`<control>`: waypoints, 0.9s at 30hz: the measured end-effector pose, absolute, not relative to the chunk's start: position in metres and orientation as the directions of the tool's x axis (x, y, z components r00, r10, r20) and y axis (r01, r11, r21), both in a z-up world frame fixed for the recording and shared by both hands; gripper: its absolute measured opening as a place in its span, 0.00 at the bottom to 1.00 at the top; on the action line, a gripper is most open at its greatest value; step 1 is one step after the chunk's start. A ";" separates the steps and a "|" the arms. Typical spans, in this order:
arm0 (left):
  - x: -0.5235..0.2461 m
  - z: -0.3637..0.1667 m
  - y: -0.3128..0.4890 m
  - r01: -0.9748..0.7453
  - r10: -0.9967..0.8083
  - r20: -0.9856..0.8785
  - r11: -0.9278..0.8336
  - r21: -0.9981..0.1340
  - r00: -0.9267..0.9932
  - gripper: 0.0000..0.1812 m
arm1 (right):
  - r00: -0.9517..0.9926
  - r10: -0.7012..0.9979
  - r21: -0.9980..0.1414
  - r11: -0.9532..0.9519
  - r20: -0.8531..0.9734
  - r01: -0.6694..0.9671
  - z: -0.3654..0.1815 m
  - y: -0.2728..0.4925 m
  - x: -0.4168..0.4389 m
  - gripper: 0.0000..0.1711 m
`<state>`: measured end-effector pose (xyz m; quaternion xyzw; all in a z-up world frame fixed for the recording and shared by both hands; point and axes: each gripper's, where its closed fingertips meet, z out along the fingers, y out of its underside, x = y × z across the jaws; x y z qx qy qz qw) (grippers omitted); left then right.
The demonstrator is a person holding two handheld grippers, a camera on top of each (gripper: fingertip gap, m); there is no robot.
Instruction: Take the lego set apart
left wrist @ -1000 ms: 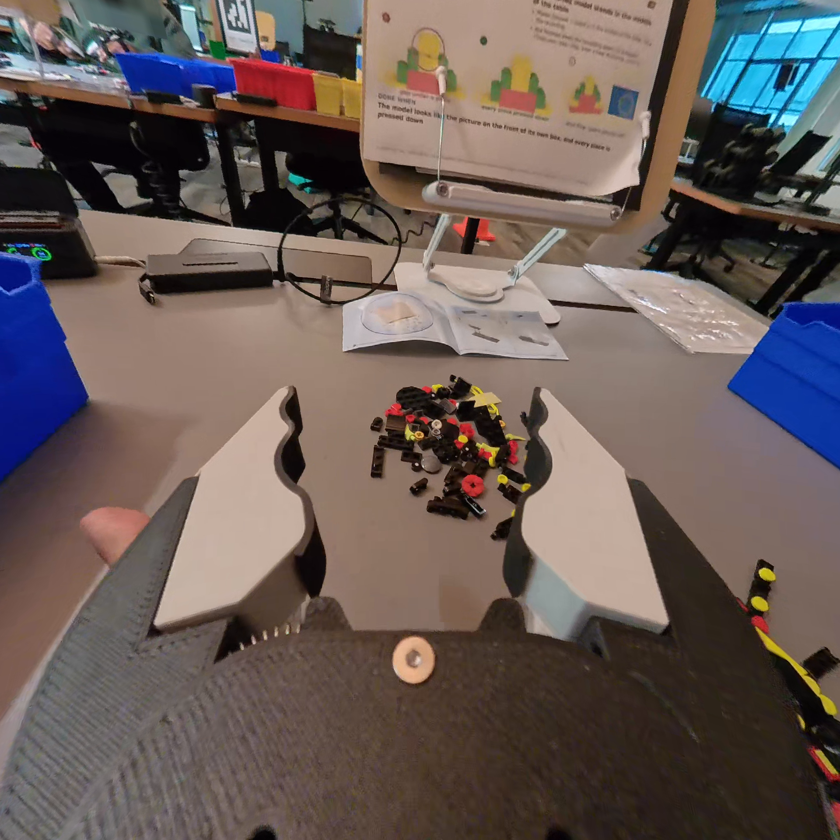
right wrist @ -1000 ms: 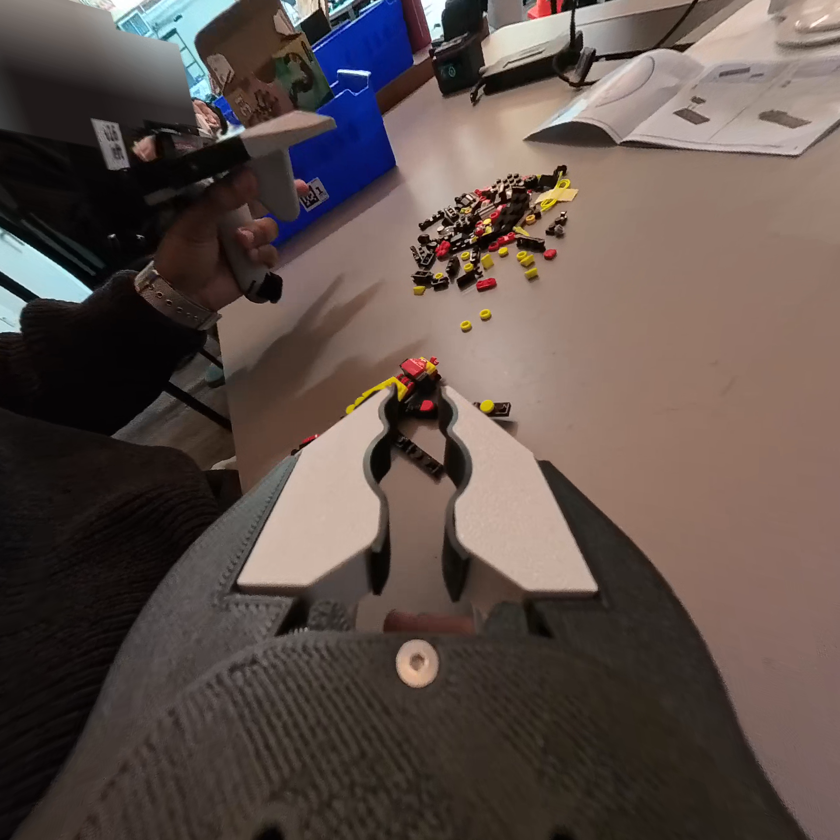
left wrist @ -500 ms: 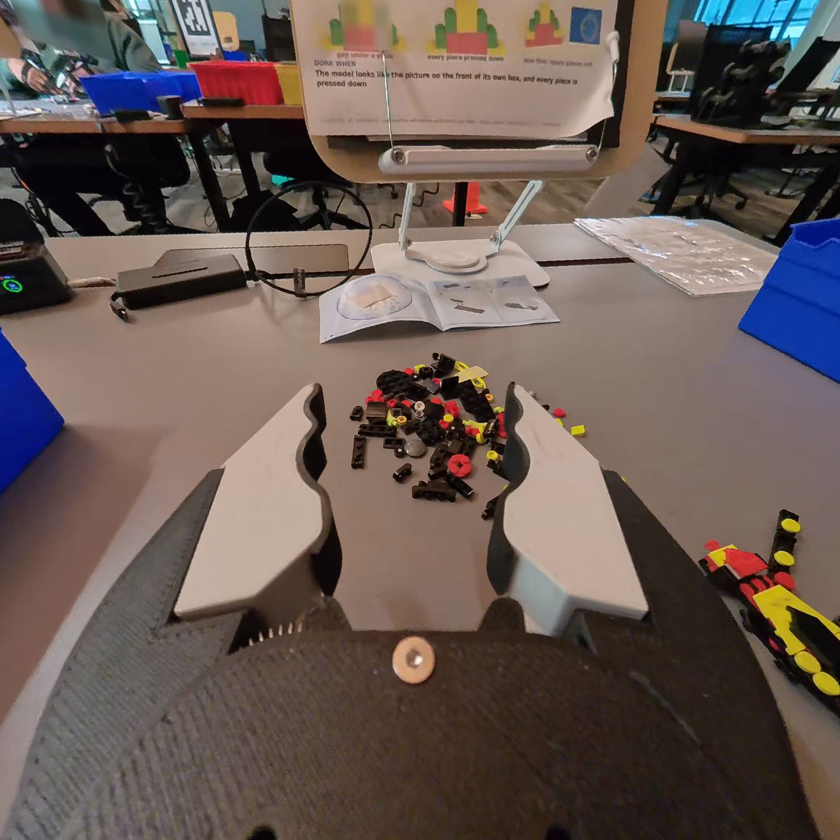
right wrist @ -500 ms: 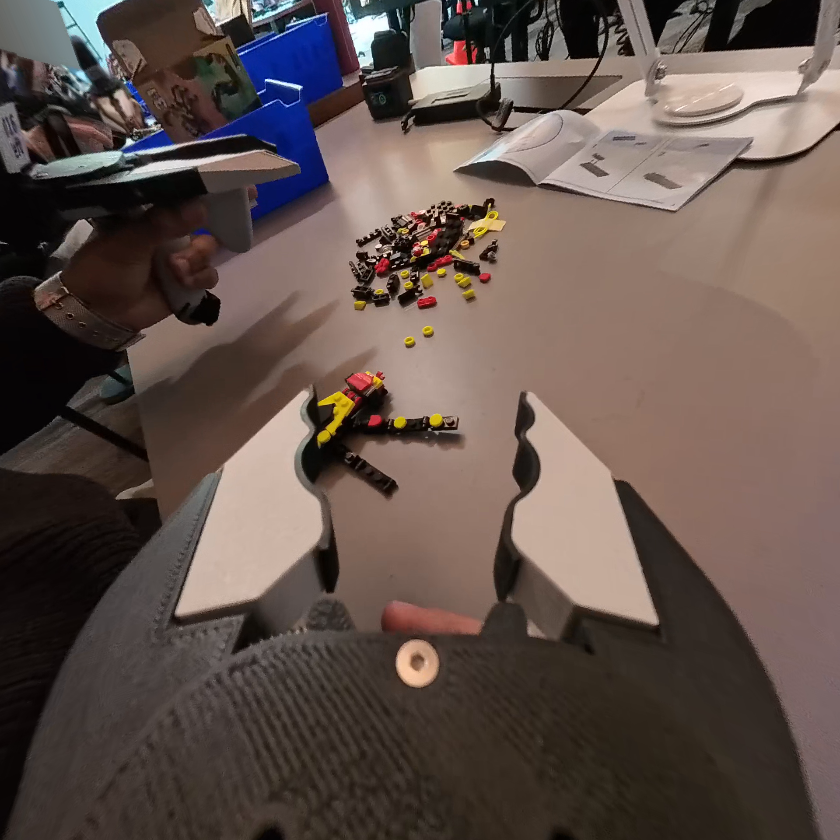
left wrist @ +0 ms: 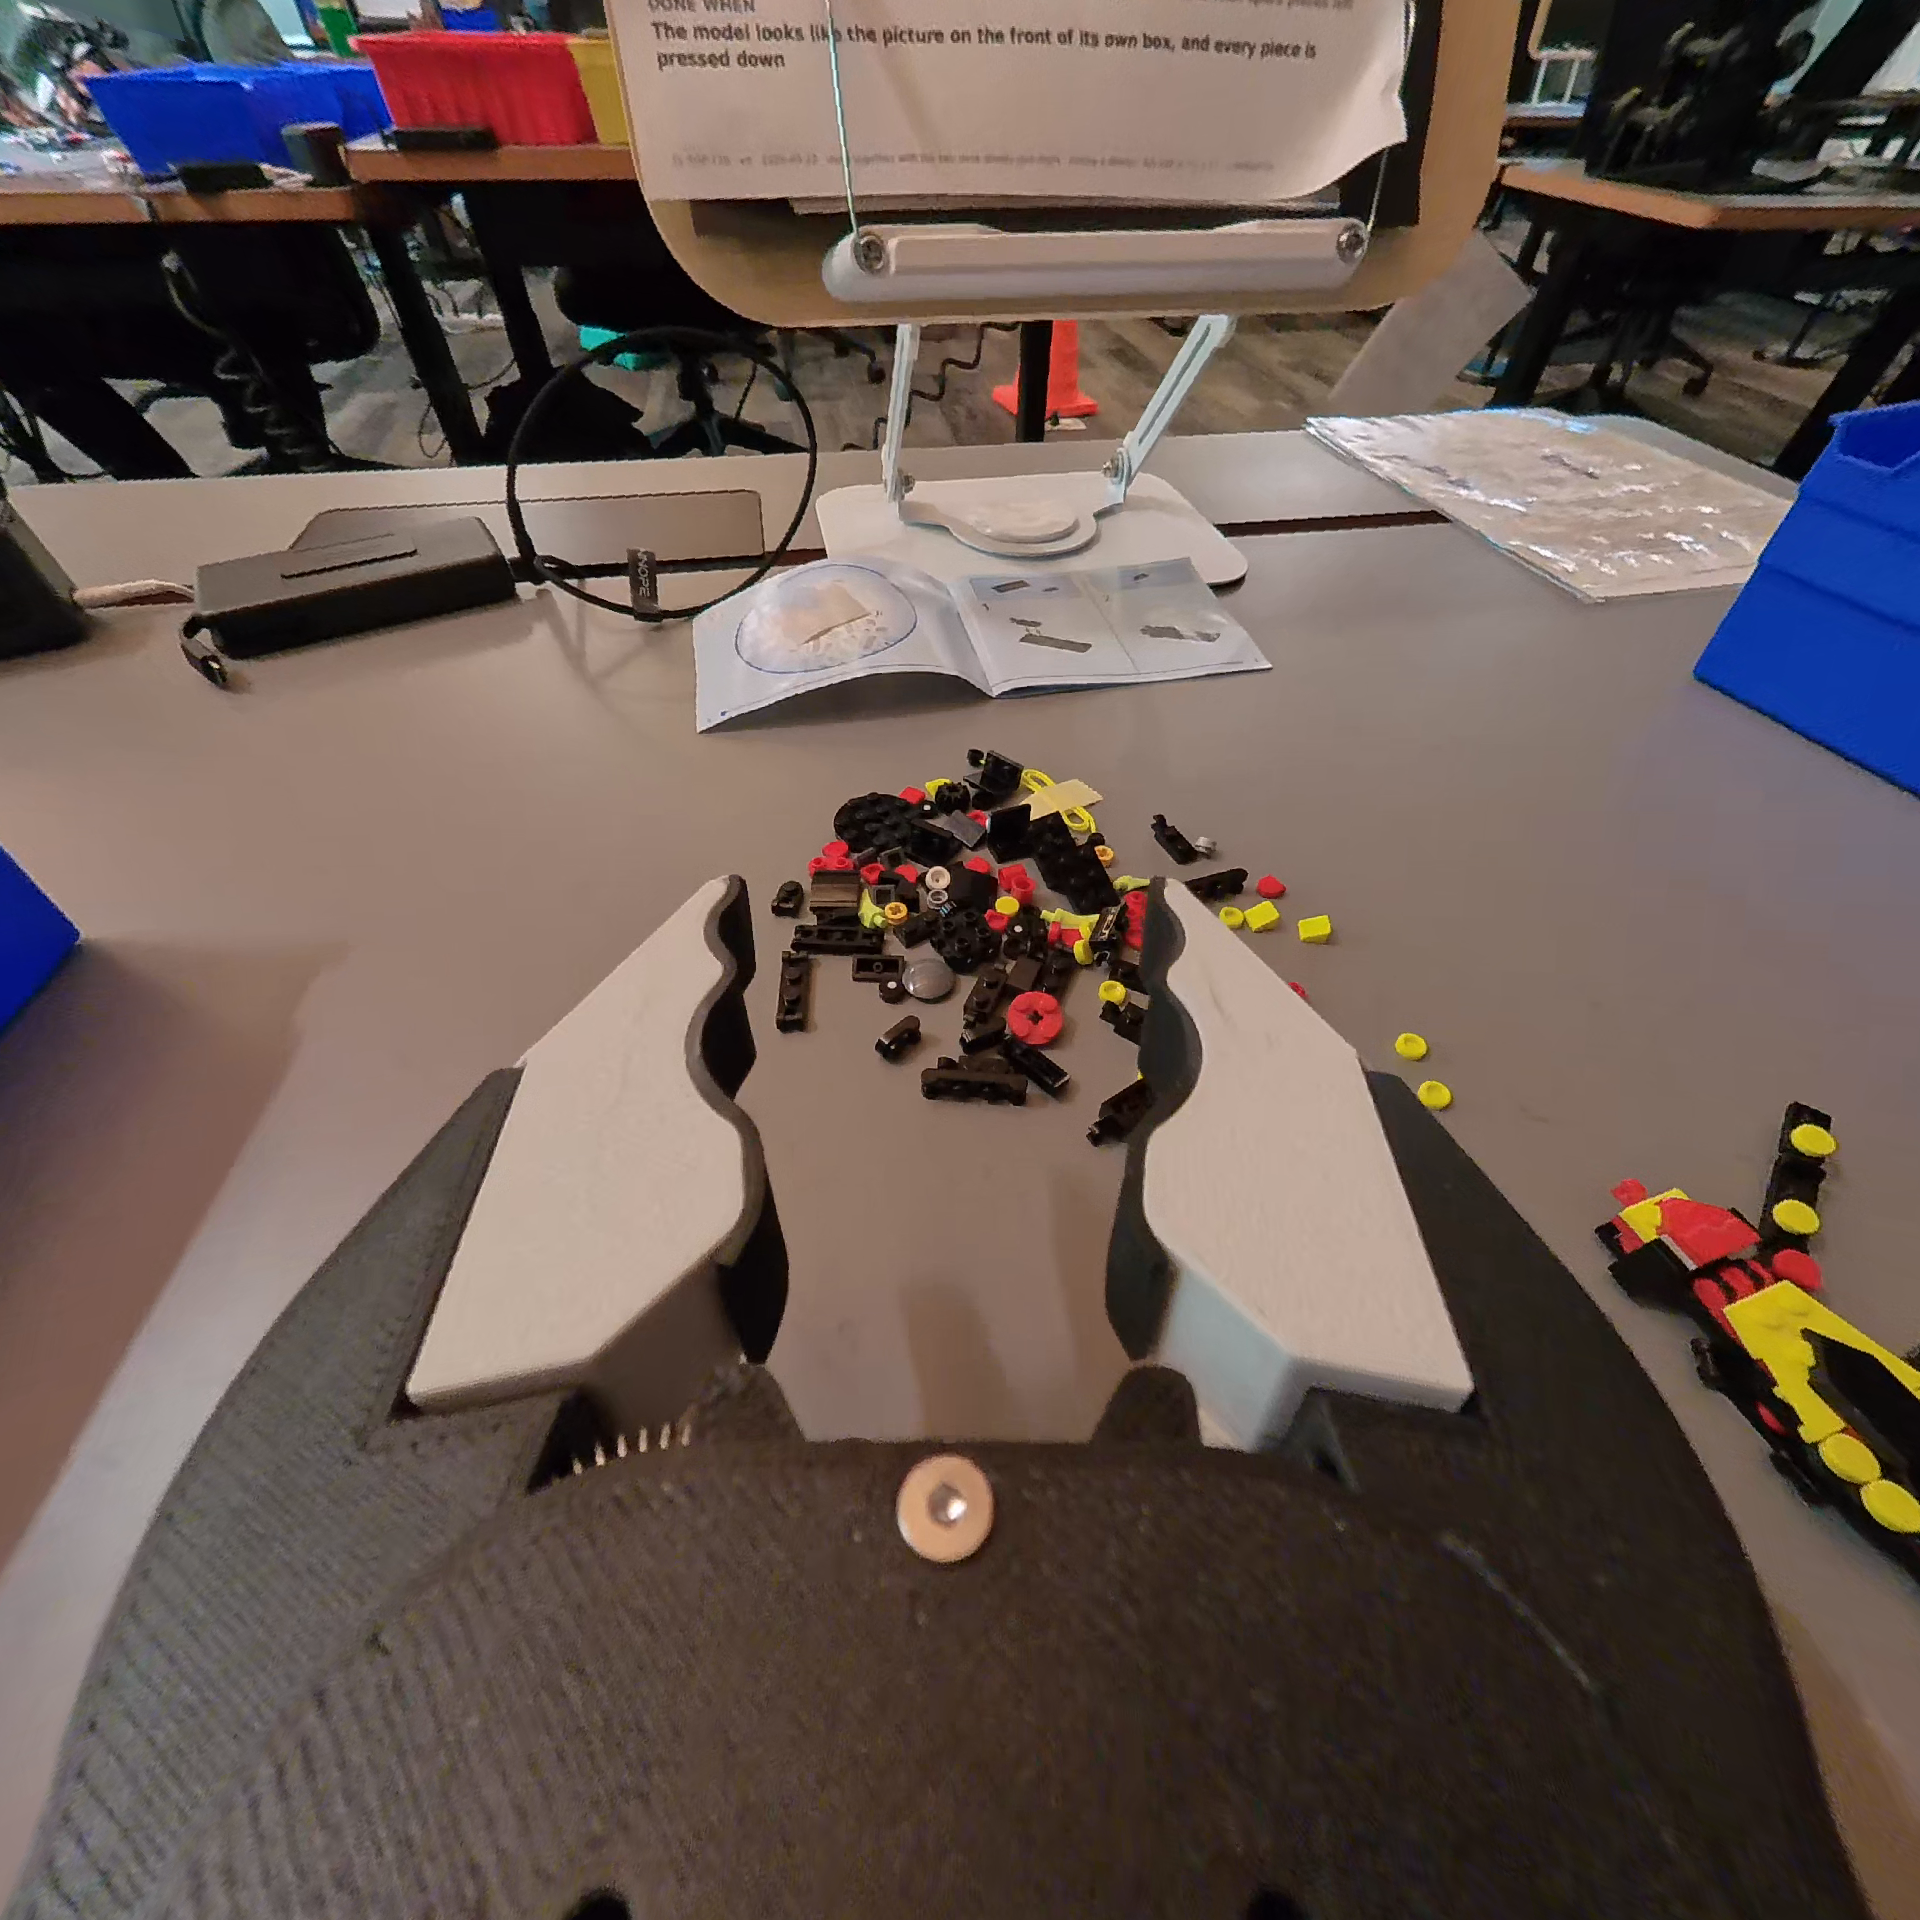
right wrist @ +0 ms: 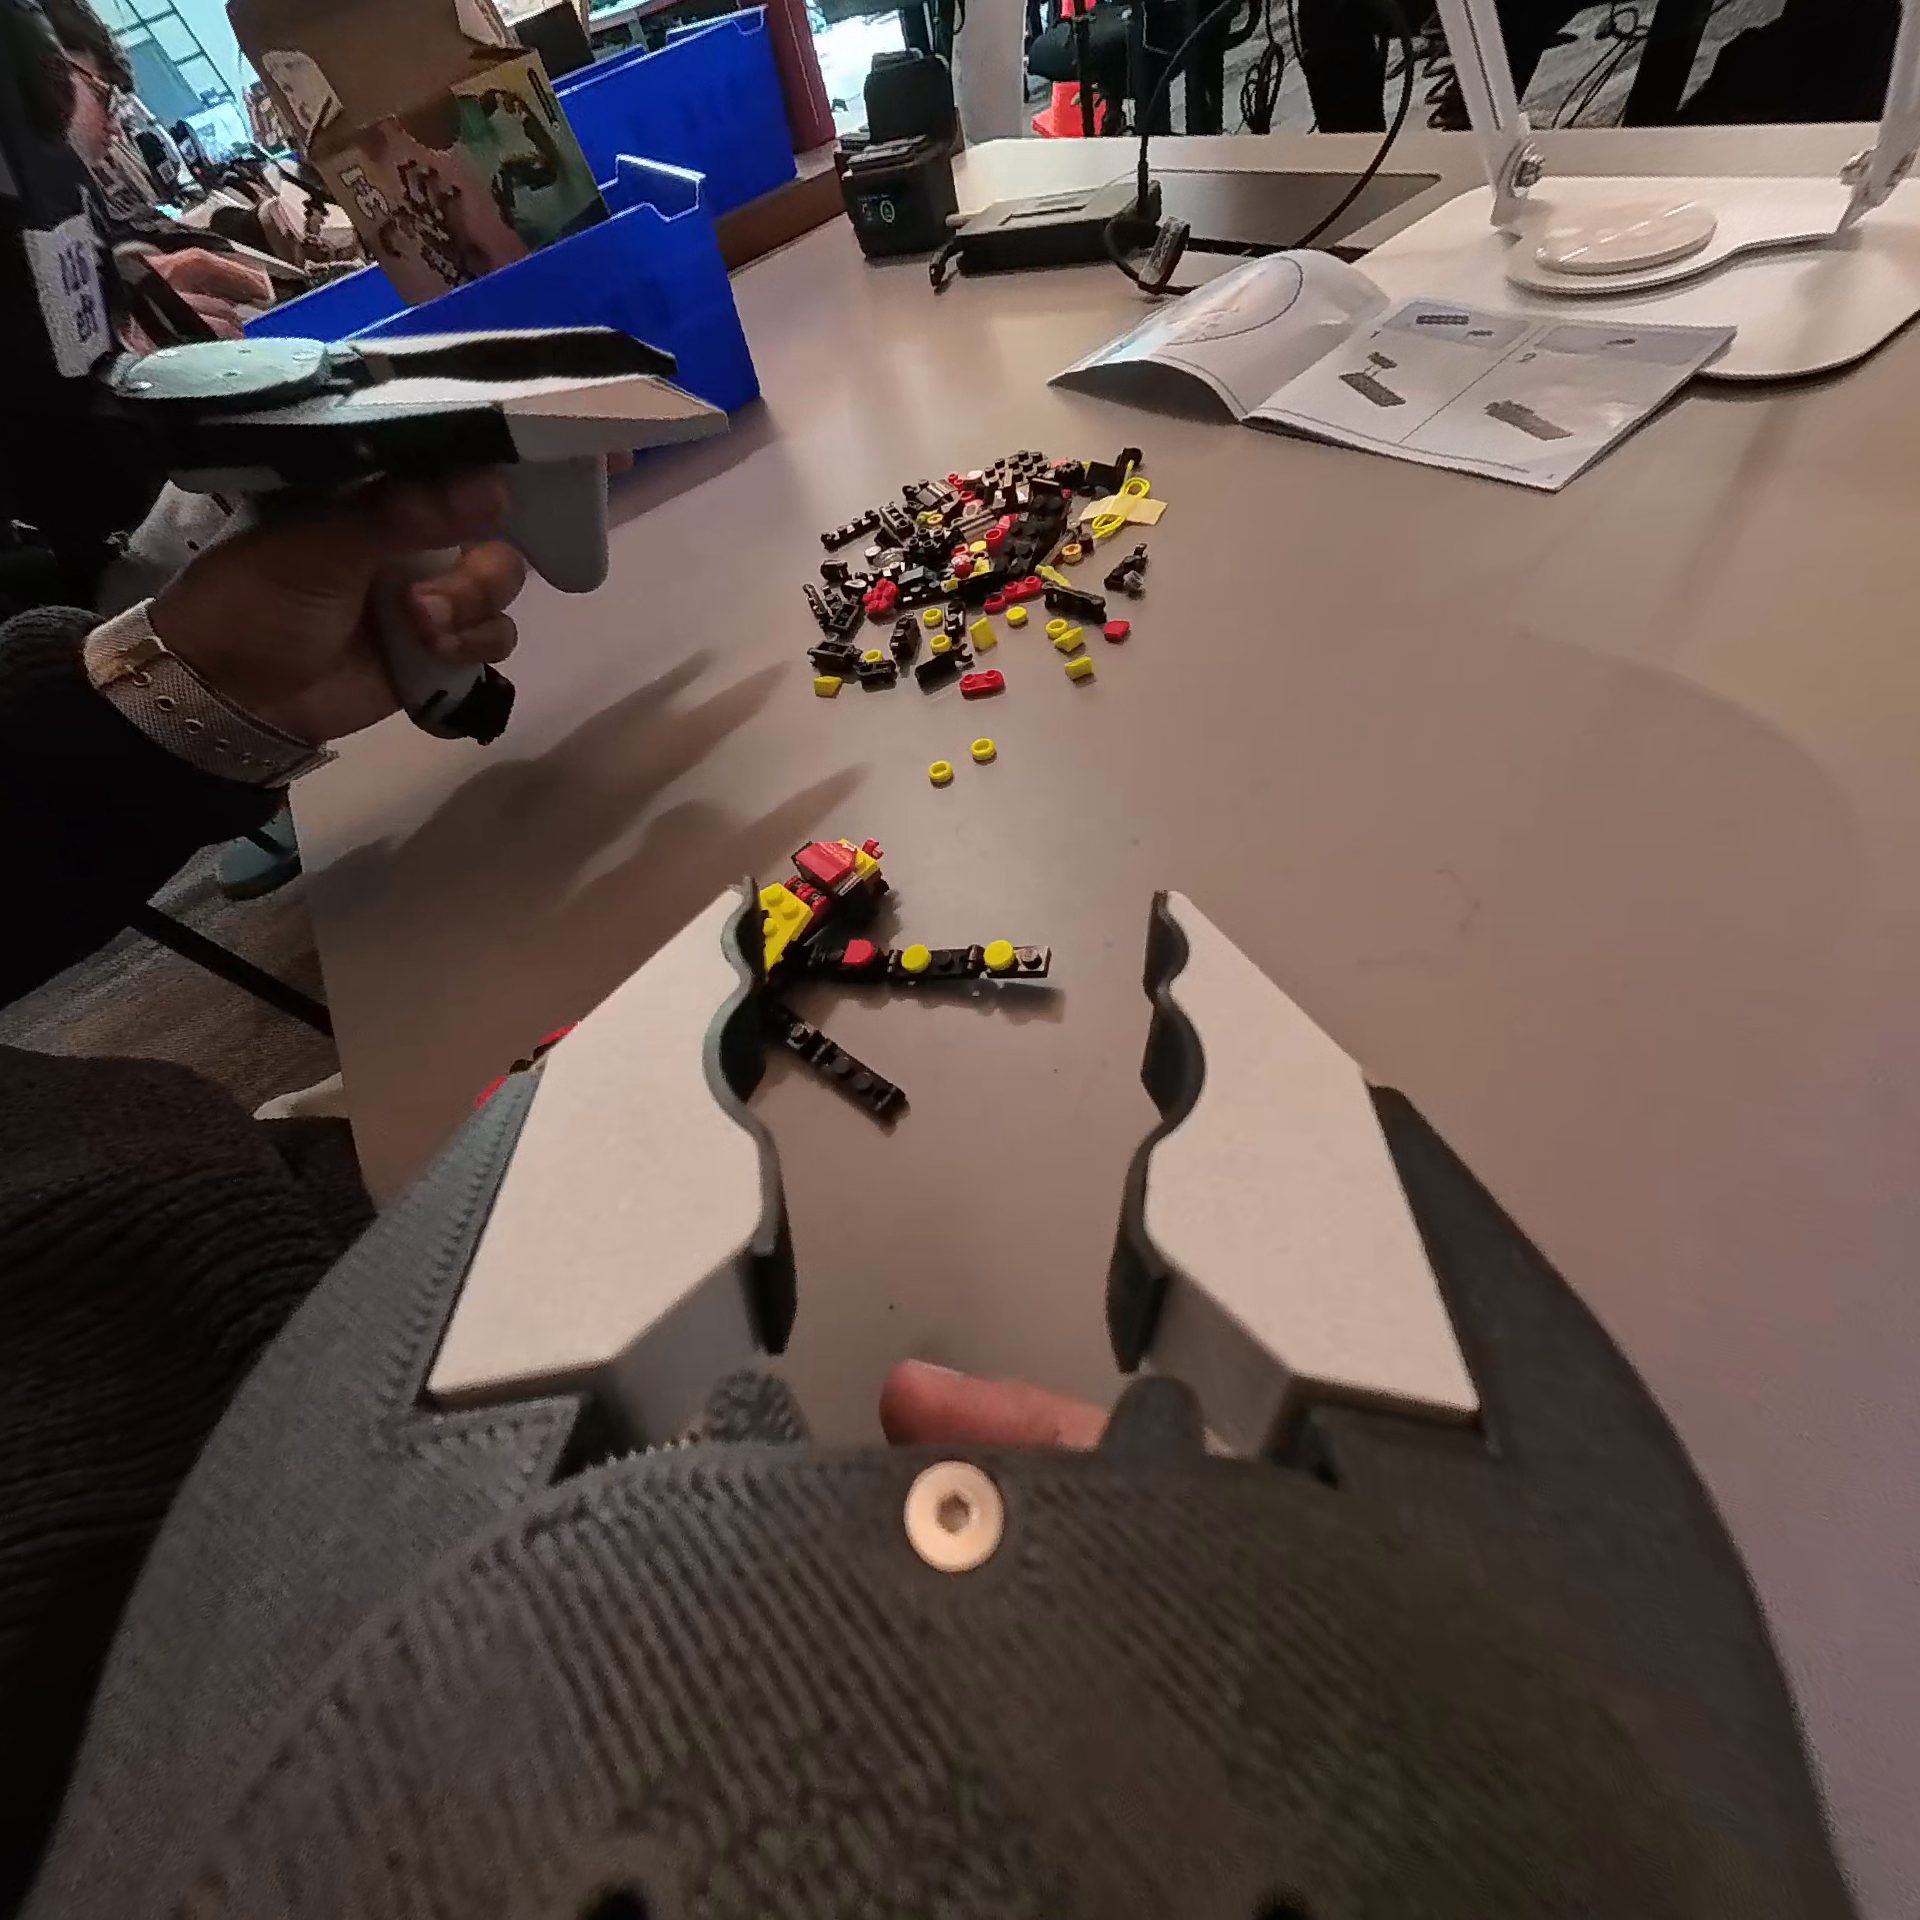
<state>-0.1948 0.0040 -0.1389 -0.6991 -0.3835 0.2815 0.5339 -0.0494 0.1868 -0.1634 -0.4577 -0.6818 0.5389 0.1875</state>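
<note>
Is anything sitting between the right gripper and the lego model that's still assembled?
Nothing visible. The right gripper has open jaws, and only bare table lies between them and the lego model, just ahead by its left finger.

Both views are evenly and fairly brightly lit from overhead. The grey table (right wrist: 1455, 831) takes soft-edged shadows. In the right wrist view the left gripper (right wrist: 665, 400), held above the table at far left, casts blurred finger-like shadows near the partly built lego model (right wrist: 831, 904). The clear plastic bag (left wrist: 1548, 499) at far right glints with small highlights. Wide-angle distortion curves the edges. The loose lego pieces (left wrist: 987, 935) are sharp; background desks are softer and dimmer.
</note>
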 end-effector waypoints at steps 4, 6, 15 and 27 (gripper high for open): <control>-0.194 -0.140 0.005 0.237 0.834 0.015 -0.139 -0.961 0.552 0.40 | -0.513 0.825 -0.905 0.007 -0.235 0.425 -0.165 0.186 -0.049 0.42; -0.194 -0.141 0.006 0.237 0.833 0.012 -0.144 -0.961 0.554 0.40 | -0.515 0.824 -0.905 0.006 -0.237 0.426 -0.165 0.186 -0.049 0.41; -0.194 -0.143 0.006 0.244 0.833 0.011 -0.150 -0.958 0.553 0.40 | -0.516 0.823 -0.903 0.009 -0.238 0.430 -0.165 0.186 -0.048 0.40; -0.195 -0.146 0.006 0.247 0.833 0.008 -0.156 -0.956 0.554 0.40 | -0.518 0.821 -0.901 0.011 -0.240 0.434 -0.166 0.185 -0.048 0.38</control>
